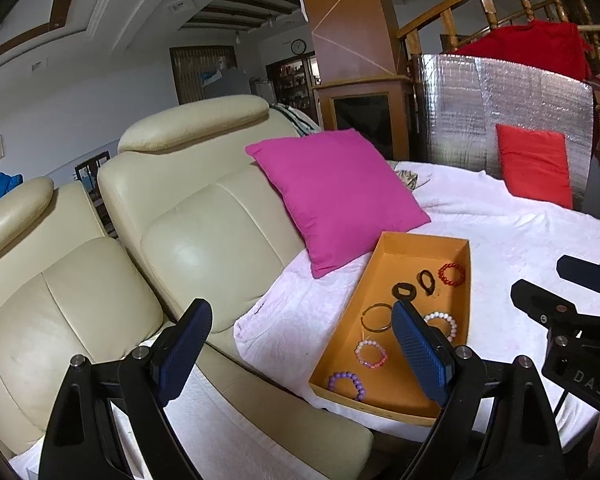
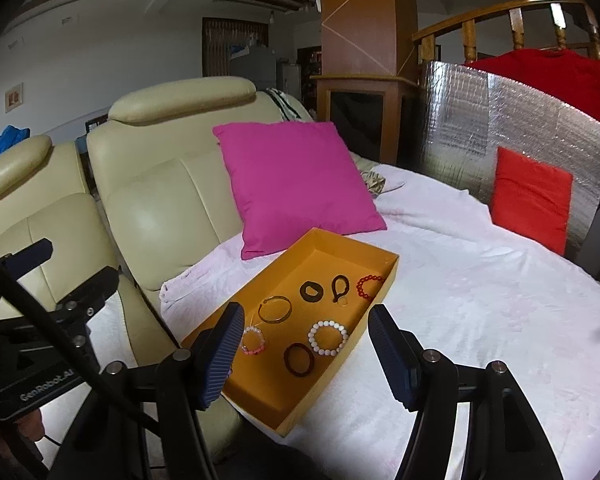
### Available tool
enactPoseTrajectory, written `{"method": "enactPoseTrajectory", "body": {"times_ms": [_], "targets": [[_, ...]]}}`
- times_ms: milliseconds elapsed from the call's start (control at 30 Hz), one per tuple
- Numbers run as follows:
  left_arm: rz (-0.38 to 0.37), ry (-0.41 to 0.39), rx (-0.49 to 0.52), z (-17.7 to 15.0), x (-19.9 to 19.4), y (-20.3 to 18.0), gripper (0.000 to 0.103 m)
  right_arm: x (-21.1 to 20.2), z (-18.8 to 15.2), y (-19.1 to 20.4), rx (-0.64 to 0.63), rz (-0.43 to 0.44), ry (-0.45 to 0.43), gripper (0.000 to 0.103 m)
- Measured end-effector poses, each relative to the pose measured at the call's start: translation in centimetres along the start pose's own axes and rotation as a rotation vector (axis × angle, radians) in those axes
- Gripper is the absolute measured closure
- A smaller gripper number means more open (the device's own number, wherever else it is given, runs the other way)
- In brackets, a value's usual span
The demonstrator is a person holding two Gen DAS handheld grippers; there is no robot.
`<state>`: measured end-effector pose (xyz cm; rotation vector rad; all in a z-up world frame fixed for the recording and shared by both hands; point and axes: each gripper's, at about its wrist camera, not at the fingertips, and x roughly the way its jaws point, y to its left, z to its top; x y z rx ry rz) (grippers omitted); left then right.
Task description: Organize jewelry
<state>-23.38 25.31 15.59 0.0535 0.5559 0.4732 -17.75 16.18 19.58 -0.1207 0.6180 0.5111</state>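
- On the white cloth point(image 2: 480, 300) beside the pink cushion point(image 2: 296, 184), the orange tray point(image 2: 284, 420) holds every bracelet, among them the white bead bracelet point(image 2: 327, 337).
- The right gripper point(image 2: 300, 356) hangs above the tray, jaws apart and empty.
- The left gripper point(image 1: 300, 352) gapes wide, holding nothing.
- Best to drop straight over one loop and pinch only its rim.

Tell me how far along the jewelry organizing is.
Done: several bracelets, including the white bead bracelet and red bead bracelet, already lie in the orange tray. In hand: nothing; left gripper and right gripper are open. Left: any arranging.
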Motion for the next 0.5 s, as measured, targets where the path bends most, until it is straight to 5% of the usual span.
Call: {"method": "enactPoseTrajectory", "body": {"times_ms": [500], "targets": [[0.013,0.077,0.060,0.5,6.7,-3.8,0.012,8.6,0.5,-3.9,0.096,0.035,0.064,0.035]]}}
